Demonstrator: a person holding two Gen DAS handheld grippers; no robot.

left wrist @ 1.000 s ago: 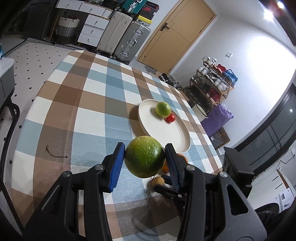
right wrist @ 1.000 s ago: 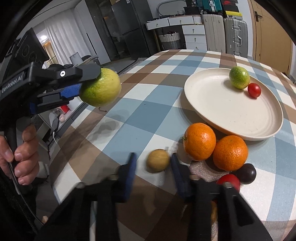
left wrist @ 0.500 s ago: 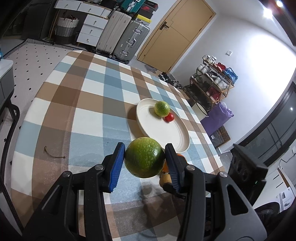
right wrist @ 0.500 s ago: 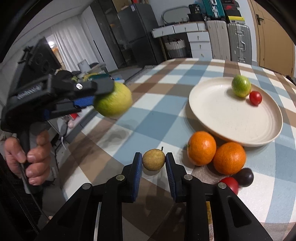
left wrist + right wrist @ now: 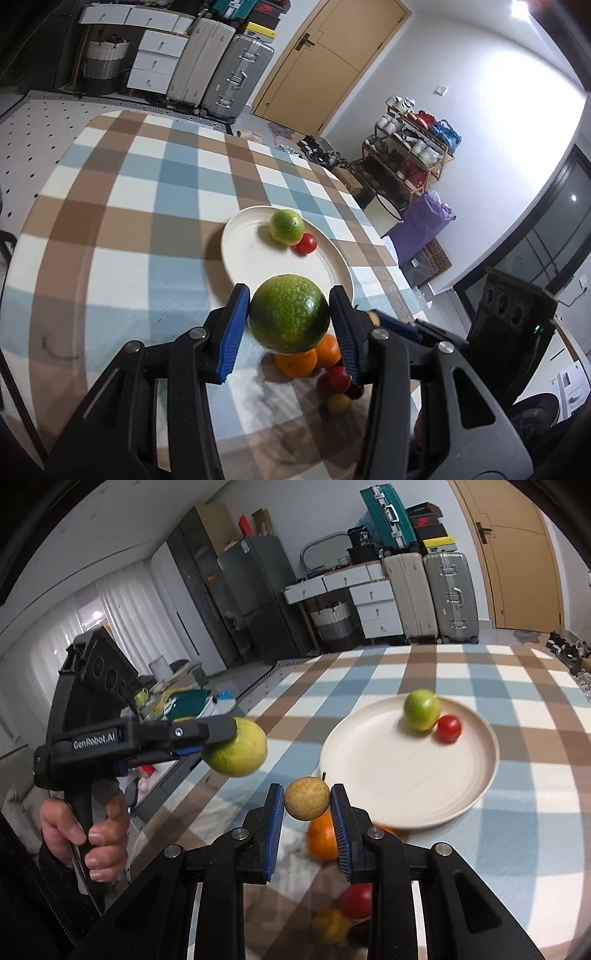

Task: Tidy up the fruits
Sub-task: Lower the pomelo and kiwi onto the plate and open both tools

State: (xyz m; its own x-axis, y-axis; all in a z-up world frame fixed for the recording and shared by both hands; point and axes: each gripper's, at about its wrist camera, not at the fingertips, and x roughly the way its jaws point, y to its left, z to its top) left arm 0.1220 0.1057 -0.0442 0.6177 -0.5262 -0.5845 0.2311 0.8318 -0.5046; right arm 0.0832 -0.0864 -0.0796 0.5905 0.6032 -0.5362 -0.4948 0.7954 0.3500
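A round table [image 5: 122,206] covered in a brown, blue and white checked cloth holds a cream plate [image 5: 240,266]. On the far part of the plate lie a small green citrus fruit [image 5: 286,226] and, touching its right side, a red tomato [image 5: 305,244]. The left gripper [image 5: 289,317] is clamped around a large green citrus fruit [image 5: 289,318], held in the air above the near edge of the plate; its 2 blue pads [image 5: 233,328] press the fruit's sides. The right gripper [image 5: 307,805] is closed on a small tan round fruit [image 5: 307,798], lifted off the table just near the plate. Below it on the cloth sit 2 oranges [image 5: 295,363], a red fruit [image 5: 356,901] and a small yellow fruit [image 5: 330,925], clustered near the plate. A bare hand [image 5: 86,834] grips the left tool's handle.
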